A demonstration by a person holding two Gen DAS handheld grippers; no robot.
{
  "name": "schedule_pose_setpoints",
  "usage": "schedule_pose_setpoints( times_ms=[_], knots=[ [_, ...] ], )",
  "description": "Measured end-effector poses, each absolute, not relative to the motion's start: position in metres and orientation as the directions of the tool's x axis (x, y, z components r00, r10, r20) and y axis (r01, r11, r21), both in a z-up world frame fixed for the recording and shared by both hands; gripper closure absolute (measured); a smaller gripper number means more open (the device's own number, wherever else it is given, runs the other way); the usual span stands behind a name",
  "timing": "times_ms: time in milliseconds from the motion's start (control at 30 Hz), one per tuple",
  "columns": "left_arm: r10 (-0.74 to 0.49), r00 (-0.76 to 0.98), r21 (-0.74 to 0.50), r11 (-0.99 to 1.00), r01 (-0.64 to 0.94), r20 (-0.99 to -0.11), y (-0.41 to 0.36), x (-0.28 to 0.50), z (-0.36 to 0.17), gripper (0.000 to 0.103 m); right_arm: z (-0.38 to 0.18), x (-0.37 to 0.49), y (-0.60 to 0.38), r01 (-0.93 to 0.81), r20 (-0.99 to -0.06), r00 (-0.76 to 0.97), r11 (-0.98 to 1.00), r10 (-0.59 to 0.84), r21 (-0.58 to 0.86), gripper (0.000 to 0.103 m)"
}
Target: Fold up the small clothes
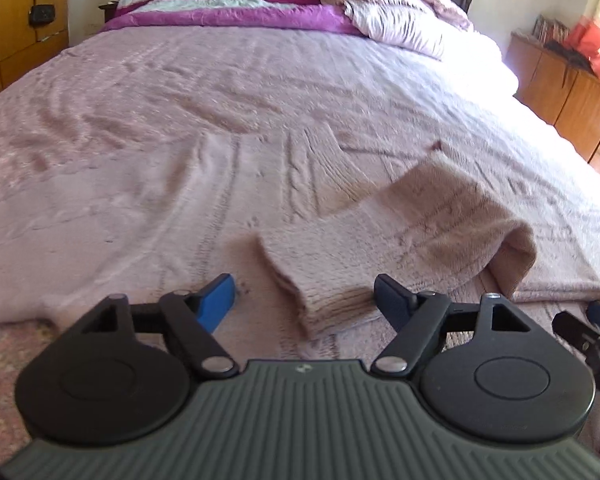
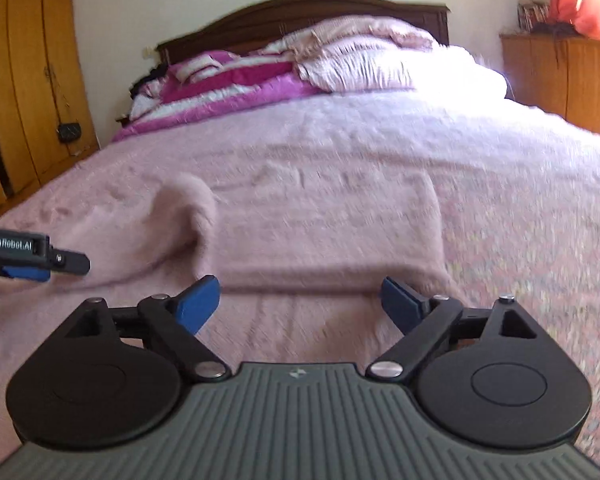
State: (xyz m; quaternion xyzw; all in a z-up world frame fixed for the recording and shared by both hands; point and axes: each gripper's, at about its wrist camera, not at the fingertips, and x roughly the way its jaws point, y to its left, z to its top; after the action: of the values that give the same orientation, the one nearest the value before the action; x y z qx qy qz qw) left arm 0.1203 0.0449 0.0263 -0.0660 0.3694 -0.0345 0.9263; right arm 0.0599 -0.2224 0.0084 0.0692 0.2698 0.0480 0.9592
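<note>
While the wide bed (image 1: 228,128) spreads under its pink cover, a folded pink garment (image 1: 400,240) lies near its front edge, one side humped. Left gripper (image 1: 304,300) and right gripper (image 2: 300,304) both gape apart, gripping nothing.

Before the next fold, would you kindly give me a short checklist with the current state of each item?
1. Left gripper open: ok.
2. Right gripper open: ok.
3. Both grippers free of cloth: ok.
4. Pink knitted garment lying on the bedspread: ok.
5. Garment flat: not ok, one side stands up in a rounded hump.
6. Fold edges aligned: cannot tell, blurred.
</note>
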Motion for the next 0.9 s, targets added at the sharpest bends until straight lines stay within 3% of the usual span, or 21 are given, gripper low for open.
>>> schedule_pose_setpoints(
  times_ms=[33, 100, 167, 267, 500, 800, 900],
  knots=[
    [-0.109, 0.725, -0.141, 0.99, 0.016, -0.681, 0.042, 0.122, 0.024, 0.026, 0.004, 0.06, -0.224, -0.051, -0.509, 0.85, 0.984, 0.131, 0.168, 0.01],
    [-0.105, 0.733, -0.126, 0.992, 0.027, -0.672, 0.038, 0.122, 0.023, 0.038, 0.0, 0.06, -0.226, -0.053, -0.501, 0.854, 0.981, 0.142, 0.188, 0.008],
    [-0.114, 0.739, -0.099, 0.993, 0.065, -0.664, 0.033, 0.12, 0.024, 0.074, -0.002, 0.059, -0.228, -0.063, -0.495, 0.855, 0.978, 0.155, 0.197, 0.004],
    [-0.122, 0.742, -0.063, 0.992, 0.108, -0.659, 0.027, 0.12, 0.029, 0.091, -0.005, 0.058, -0.226, -0.076, -0.493, 0.854, 0.978, 0.164, 0.193, 0.001],
    [-0.017, 0.792, 0.036, 0.998, 0.05, -0.61, 0.043, 0.127, 0.05, 0.092, -0.006, 0.058, -0.231, -0.087, -0.475, 0.859, 0.968, 0.192, 0.234, 0.0],
    [0.05, 0.739, 0.083, 0.997, 0.008, -0.672, 0.07, 0.145, 0.034, 0.088, -0.006, 0.055, -0.233, -0.087, -0.468, 0.862, 0.967, 0.194, 0.24, 0.0],
    [0.096, 0.741, 0.097, 0.994, -0.041, -0.665, 0.074, 0.146, 0.028, 0.059, -0.006, 0.055, -0.233, -0.087, -0.468, 0.862, 0.967, 0.193, 0.239, 0.0]
  ],
)
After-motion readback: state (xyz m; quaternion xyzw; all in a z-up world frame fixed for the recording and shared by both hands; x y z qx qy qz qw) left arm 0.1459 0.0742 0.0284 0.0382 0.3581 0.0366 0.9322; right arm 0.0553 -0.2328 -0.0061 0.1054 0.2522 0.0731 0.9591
